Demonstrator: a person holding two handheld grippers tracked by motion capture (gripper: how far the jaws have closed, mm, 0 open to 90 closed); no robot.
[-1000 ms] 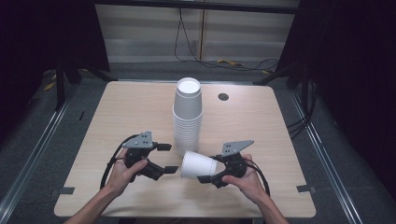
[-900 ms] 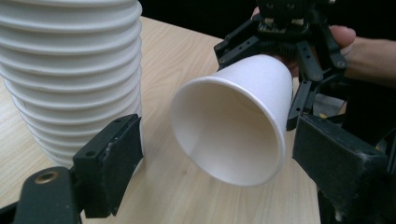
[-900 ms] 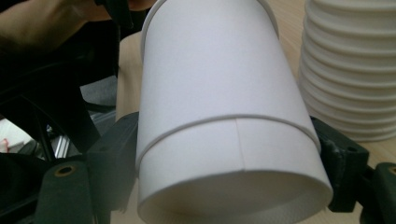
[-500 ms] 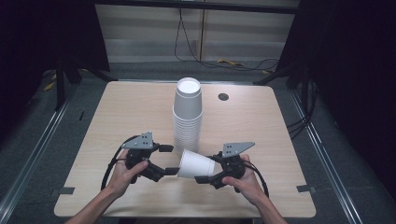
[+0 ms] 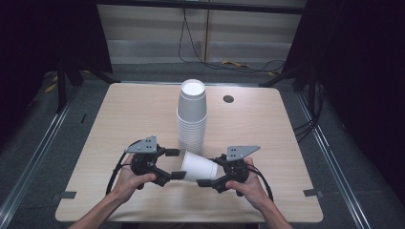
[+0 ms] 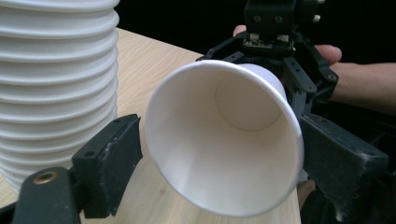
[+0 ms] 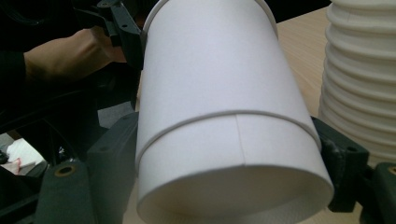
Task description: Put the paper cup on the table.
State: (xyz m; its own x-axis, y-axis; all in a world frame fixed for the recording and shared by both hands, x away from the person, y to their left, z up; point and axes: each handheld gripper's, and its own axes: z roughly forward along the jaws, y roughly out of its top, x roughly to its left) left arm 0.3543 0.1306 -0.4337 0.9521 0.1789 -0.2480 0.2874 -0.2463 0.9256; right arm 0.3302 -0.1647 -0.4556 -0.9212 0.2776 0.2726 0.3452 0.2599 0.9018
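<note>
Dark room, pale worktop point(image 5: 119, 124) with stack point(image 5: 192, 117). Cup point(image 5: 198, 167) lying sideways in front of it, clamped at base by right hand-held gripper point(image 5: 207, 177). Left hand-held gripper point(image 5: 175, 164) moved closer than before, now around rim, jaws slightly apart, not pressing. Probably handover or pulling apart.

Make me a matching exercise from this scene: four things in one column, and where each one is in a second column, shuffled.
Things:
1. cup stack
2. single cup
3. left gripper
4. table hole

Places:
A. at the single cup's open rim
B. lying sideways between the two grippers
C. far side of the table, right of the stack
D. standing at the table's middle

Pairs: 1-D, 2-B, 3-A, 4-C
</note>
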